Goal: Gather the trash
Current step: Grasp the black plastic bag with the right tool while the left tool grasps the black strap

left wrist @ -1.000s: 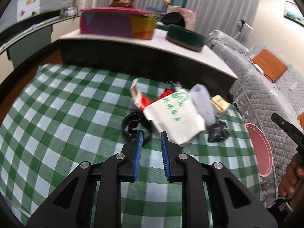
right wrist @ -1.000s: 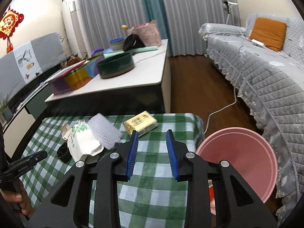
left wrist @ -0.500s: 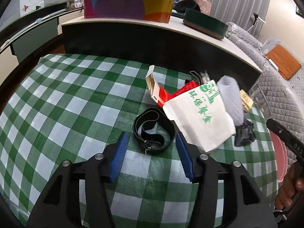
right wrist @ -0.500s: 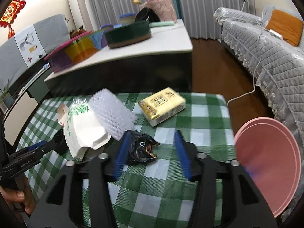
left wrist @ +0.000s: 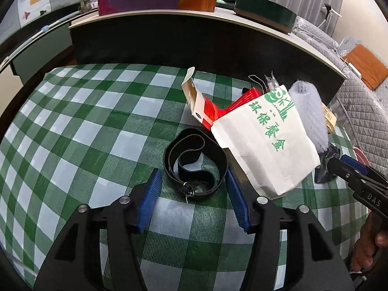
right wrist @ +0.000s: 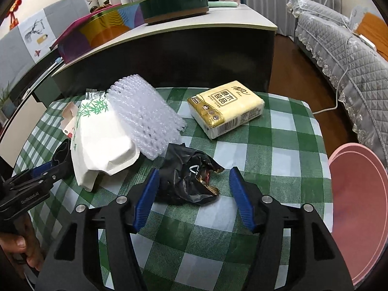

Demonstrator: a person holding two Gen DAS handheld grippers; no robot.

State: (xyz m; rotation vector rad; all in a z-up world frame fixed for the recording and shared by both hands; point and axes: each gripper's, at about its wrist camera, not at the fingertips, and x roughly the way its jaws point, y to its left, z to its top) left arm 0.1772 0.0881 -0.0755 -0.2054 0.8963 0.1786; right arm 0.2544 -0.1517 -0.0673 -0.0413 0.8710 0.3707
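A black elastic band (left wrist: pixel 169 162) lies looped on the green checked cloth (left wrist: pixel 72 133). My left gripper (left wrist: pixel 192 177) stands open astride its near end, pads clear of it. Behind the band lean a white paper box with green print (left wrist: pixel 264 145), a red and white carton (left wrist: pixel 206 111) and a bubble wrap roll (left wrist: pixel 308 111). A crumpled black plastic bag (right wrist: pixel 184 177) lies between the jaws of my right gripper (right wrist: pixel 194 172), which are opening and not pressing on it. A yellow tissue pack (right wrist: pixel 225 106) lies beyond the bag.
A pink bin (right wrist: pixel 359 206) stands below the table's right edge. A dark counter (right wrist: pixel 194 48) with a green round box and a colourful box rises right behind the table. A grey quilted sofa (right wrist: pixel 339 48) is at the right. A hand (right wrist: pixel 21 249) holds the left gripper's handle.
Both grippers have opened wide and come down and forward. The left one now straddles the black band, the right one the black bag.
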